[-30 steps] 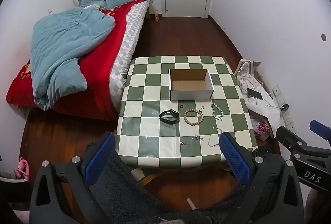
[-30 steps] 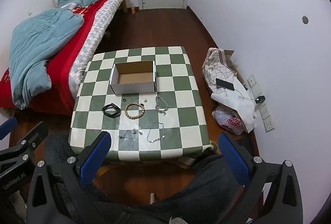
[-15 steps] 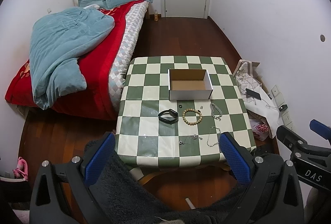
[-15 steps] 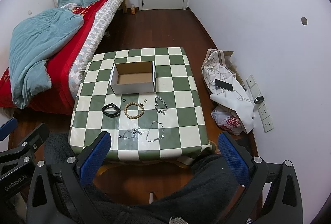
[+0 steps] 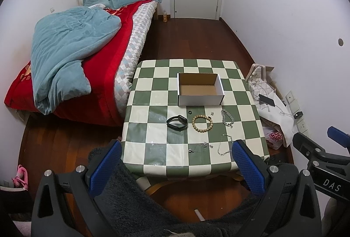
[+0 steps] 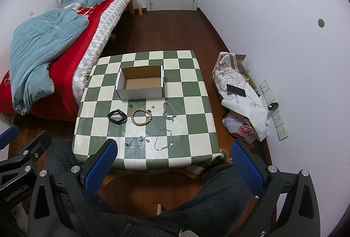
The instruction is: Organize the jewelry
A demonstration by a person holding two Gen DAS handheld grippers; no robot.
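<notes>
Left wrist view: left gripper spread wide, empty. Bead bracelet on checkered table, well ahead between the jaws, before open cardboard box.

Right wrist view: right gripper spread, empty. Thin chain necklace just beyond jaws; black wristband left of beads.

I log: table green-and-cream checked; box white outside, brown inside; band black; beads tan; far-left blanket teal on red.

glossy checked tablecloth, cardboard box, wooden bead bracelet, metal chains
</notes>
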